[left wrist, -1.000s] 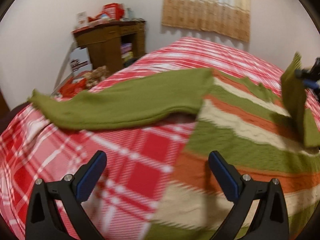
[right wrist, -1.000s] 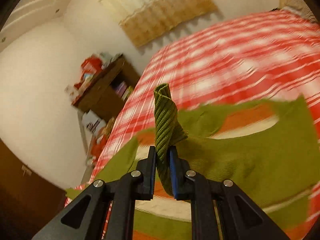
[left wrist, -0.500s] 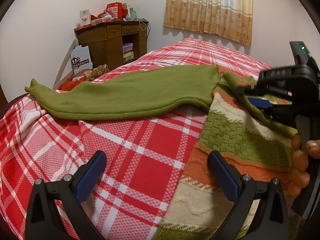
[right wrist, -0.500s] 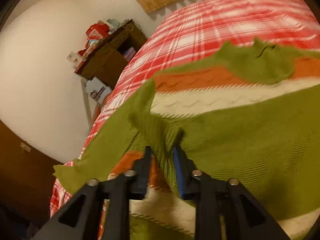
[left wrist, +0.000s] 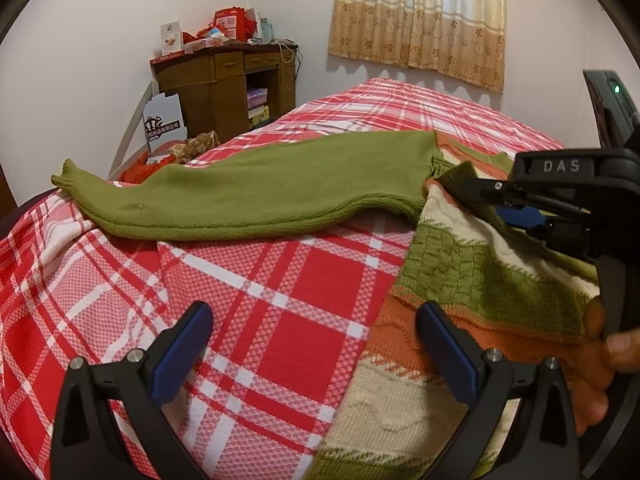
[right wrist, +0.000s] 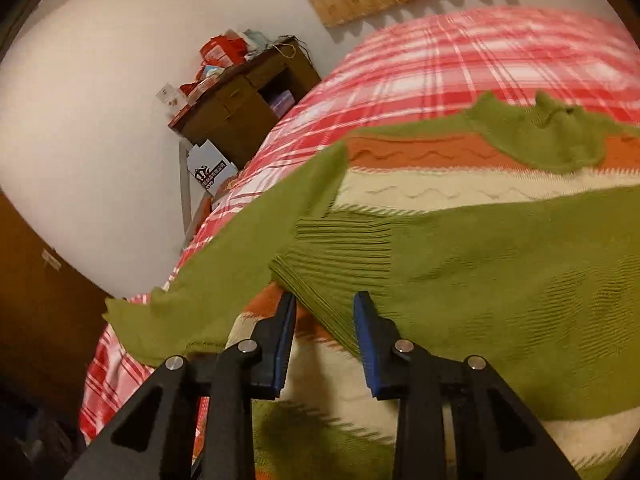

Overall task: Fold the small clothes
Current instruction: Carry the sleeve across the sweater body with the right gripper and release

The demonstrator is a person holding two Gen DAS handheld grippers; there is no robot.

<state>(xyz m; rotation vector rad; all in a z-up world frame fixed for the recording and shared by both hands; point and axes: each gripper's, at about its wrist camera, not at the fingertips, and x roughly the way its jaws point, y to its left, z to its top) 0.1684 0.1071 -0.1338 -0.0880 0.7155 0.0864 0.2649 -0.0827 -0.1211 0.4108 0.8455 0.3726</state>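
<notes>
The striped green, orange and cream knit sweater [left wrist: 460, 280] is chunky wool-like cloth, ribbed at the cuff, cable-textured on the cream bands. The red-and-white plaid bedspread [left wrist: 280, 320] looks like matt waffle-weave cotton. The dark brown wooden desk [left wrist: 224, 88] has a dull finish, and the beige curtain [left wrist: 416, 16] is thin printed fabric.

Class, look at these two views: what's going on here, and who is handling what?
A person with a gripper in each hand is folding a striped sweater on a plaid bed. The right gripper has laid one green sleeve across the sweater's body; its jaws now stand apart around the ribbed cuff. The left gripper hovers open and empty at the sweater's near edge. The other sleeve lies stretched out on the bed, not yet folded.
</notes>
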